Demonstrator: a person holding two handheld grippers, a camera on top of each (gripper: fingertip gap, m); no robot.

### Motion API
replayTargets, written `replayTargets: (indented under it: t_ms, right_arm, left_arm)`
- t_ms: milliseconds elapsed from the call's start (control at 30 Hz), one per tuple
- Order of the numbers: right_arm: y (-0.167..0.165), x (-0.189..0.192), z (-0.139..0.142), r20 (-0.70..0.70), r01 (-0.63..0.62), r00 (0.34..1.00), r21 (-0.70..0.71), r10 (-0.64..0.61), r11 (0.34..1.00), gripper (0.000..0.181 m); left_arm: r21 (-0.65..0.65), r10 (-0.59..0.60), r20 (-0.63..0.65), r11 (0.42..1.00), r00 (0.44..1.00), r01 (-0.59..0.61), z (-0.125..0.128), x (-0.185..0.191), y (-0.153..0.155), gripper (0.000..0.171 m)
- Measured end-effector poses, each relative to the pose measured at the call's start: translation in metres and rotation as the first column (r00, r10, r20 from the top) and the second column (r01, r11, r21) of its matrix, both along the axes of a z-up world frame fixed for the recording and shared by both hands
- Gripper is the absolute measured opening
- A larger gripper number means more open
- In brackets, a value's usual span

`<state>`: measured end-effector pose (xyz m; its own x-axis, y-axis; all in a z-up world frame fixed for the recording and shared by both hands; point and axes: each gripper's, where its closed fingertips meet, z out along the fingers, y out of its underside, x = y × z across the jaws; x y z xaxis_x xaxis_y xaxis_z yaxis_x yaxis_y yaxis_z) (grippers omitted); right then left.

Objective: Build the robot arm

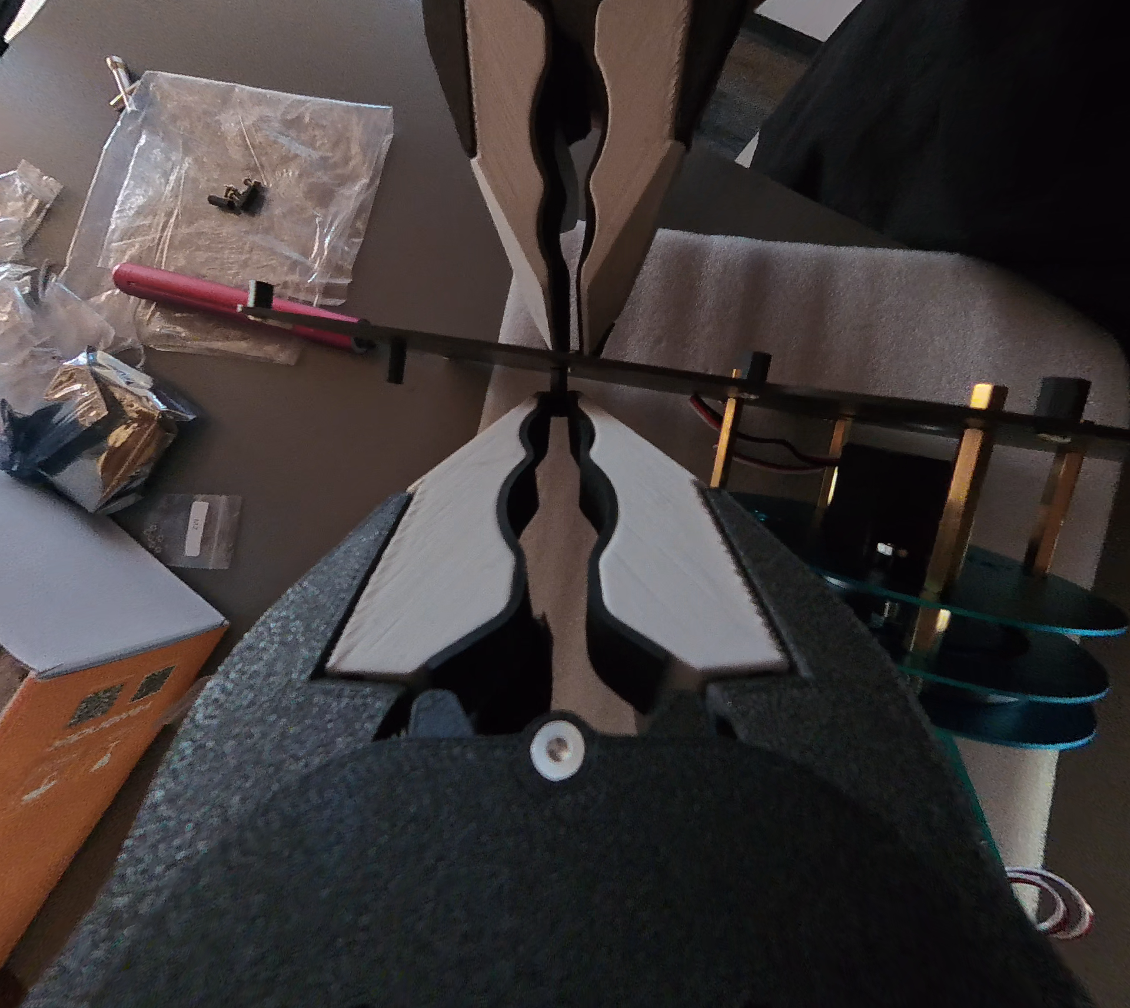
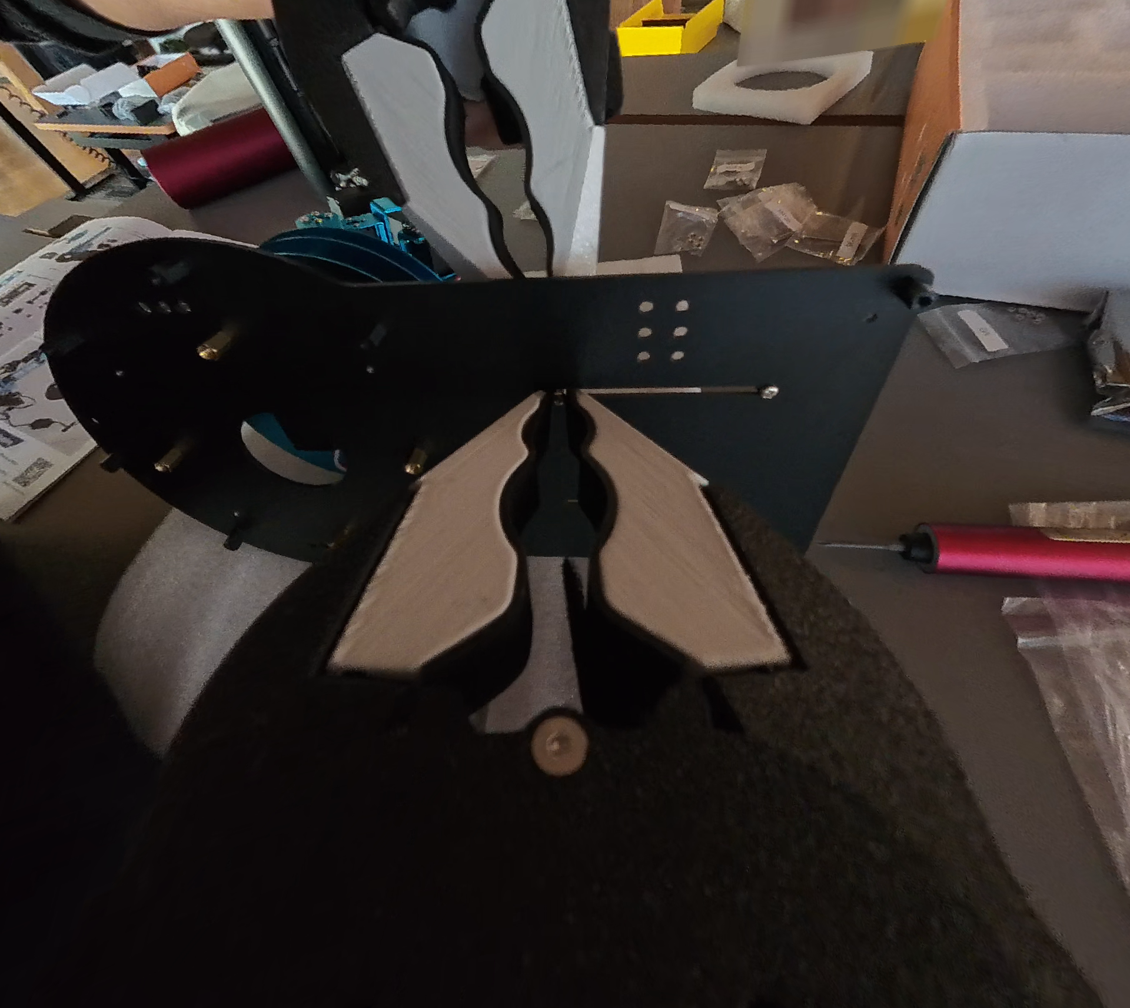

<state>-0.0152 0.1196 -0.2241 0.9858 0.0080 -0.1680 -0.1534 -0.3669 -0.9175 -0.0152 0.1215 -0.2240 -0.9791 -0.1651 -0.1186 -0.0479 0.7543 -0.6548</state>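
Both tongs are clamped on the black plate: the left gripper (image 1: pixel 559 385) pinches its near edge, the right gripper (image 2: pixel 559 397) pinches the black plate (image 2: pixel 703 428) from the opposite side, with a red screwdriver (image 2: pixel 1027 550) lying to its right.

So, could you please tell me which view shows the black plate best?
The right wrist view: the black plate lies face-on, showing holes and brass standoffs. The left wrist view shows it only edge-on, as a thin line.
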Motion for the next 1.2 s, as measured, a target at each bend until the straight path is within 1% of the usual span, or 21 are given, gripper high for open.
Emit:
replayTargets:
  t_ms: [167,267,467,567,633,867,967,1200]
  right_arm:
    - [0.000,0.000,0.000,-0.032,0.045,0.998,0.010,-0.045,0.999,0.004]
    - [0.000,0.000,0.000,-0.029,0.052,0.998,0.001,-0.052,0.999,0.004]
    - [0.000,0.000,0.000,0.059,0.094,0.994,-0.065,-0.091,0.993,0.004]
    - [0.000,0.000,0.000,0.078,0.111,0.991,-0.063,-0.106,0.992,0.004]
    - [0.000,-0.001,-0.001,0.083,0.098,0.992,-0.062,-0.093,0.993,0.004]
    - [0.000,-0.002,-0.001,0.010,0.086,0.996,-0.030,-0.086,0.996,0.005]
    - [0.000,-0.001,0.001,-0.020,0.087,0.996,-0.010,-0.087,0.996,0.012]
    - [-0.001,-0.001,0.000,-0.044,0.089,0.995,0.010,-0.089,0.996,0.011]
  left_arm:
    - [-0.026,-0.020,-0.040,0.999,0.999,0.019,0.000,-0.004,0.000,0.004]
    - [-0.029,-0.029,-0.042,0.999,0.999,0.028,-0.002,-0.004,-0.001,0.004]
    - [-0.045,-0.034,-0.082,0.999,0.996,0.030,-0.008,-0.006,-0.002,0.005]
    - [-0.046,-0.033,-0.082,0.998,0.996,0.030,-0.010,-0.007,-0.003,0.005]
    - [-0.050,-0.026,-0.084,0.998,0.996,0.021,-0.010,-0.005,-0.003,0.005]
    - [-0.046,-0.029,-0.088,0.999,0.996,0.025,-0.009,-0.006,-0.003,0.005]
    - [-0.043,-0.029,-0.089,0.999,0.996,0.026,-0.009,-0.006,-0.003,0.005]
    - [-0.034,-0.031,-0.093,0.999,0.995,0.028,-0.009,-0.006,-0.002,0.005]
